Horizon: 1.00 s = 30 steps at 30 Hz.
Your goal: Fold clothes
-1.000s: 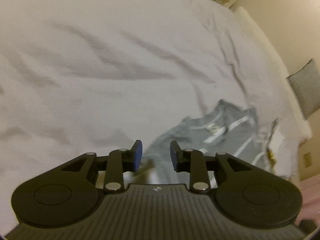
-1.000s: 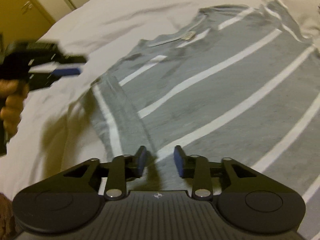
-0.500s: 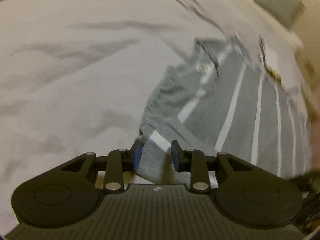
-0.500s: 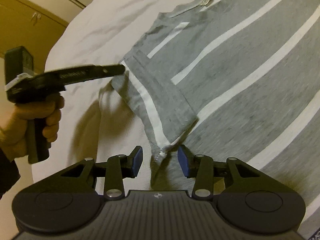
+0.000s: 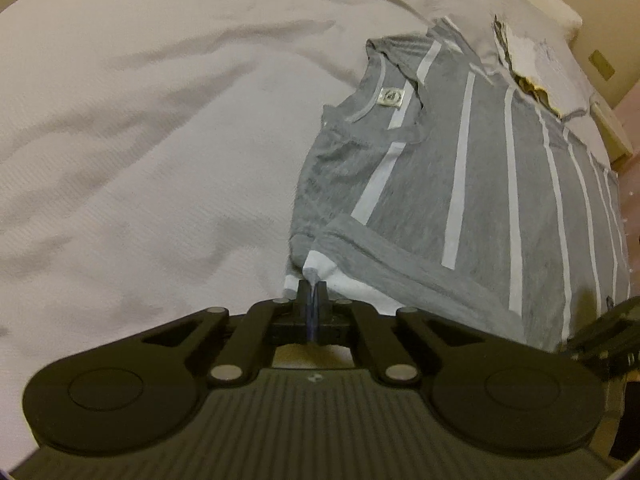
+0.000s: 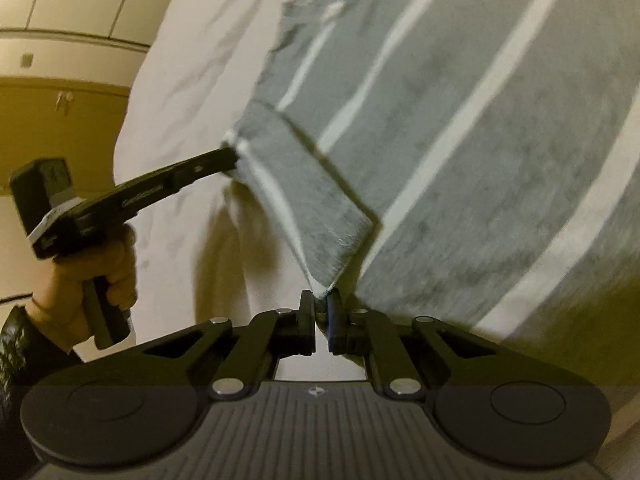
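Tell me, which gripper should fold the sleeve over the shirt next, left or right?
Probably both together. The left gripper pinches one corner of the sleeve, the right gripper the other. If only one, the right, whose corner lies against the shirt's body.

My left camera sat just behind my left claw (image 5: 313,300), low over the bed (image 5: 140,140), and looked along the fingers across the striped shirt (image 5: 492,184) toward its collar. My right camera sat behind my right claw (image 6: 320,312), very close to the shirt (image 6: 480,100), facing the sleeve (image 6: 304,188) side. Both views shared that sleeve; the right one also caught my left claw (image 6: 230,158) from the side.
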Tool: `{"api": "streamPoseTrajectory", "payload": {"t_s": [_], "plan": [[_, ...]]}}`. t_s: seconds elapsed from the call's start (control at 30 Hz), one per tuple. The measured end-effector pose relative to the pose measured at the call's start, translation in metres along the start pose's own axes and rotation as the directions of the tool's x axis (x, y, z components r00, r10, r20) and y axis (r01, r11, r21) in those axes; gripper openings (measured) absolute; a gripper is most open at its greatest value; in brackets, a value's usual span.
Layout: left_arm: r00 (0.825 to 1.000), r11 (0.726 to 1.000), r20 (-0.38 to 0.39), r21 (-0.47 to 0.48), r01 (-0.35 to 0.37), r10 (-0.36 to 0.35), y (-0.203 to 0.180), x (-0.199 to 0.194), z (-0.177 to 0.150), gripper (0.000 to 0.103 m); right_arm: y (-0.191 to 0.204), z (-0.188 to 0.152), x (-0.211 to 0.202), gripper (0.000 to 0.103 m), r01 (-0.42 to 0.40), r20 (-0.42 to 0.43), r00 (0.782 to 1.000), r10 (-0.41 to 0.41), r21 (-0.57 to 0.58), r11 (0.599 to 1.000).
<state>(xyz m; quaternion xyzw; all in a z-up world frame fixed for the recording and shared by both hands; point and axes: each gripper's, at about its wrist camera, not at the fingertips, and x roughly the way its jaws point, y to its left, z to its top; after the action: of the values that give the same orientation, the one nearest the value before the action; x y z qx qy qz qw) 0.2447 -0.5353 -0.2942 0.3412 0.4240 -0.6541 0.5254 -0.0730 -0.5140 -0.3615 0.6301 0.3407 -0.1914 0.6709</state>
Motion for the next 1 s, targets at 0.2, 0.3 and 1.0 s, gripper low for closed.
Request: {"api": "streamPoseTrajectory", "payload": {"t_s": [0.2, 0.3, 1.0], "plan": [[0.998, 0.999, -0.05, 0.002, -0.037, 0.037, 0.003, 0.007, -0.008, 0.004, 0.0, 0.004, 0.003, 0.018, 0.026, -0.043, 0.999, -0.029, -0.084, 0.996], [0.998, 0.998, -0.028, -0.03, -0.05, 0.049, 0.006, 0.001, -0.012, 0.008, 0.002, 0.002, -0.001, 0.025, 0.026, -0.042, 0.999, -0.031, -0.111, 0.993], [0.995, 0.982, 0.043, -0.17, -0.079, 0.088, -0.014, 0.022, -0.015, 0.012, 0.023, 0.006, 0.012, 0.021, 0.178, 0.083, 0.984, -0.158, -0.404, 0.898]]}}
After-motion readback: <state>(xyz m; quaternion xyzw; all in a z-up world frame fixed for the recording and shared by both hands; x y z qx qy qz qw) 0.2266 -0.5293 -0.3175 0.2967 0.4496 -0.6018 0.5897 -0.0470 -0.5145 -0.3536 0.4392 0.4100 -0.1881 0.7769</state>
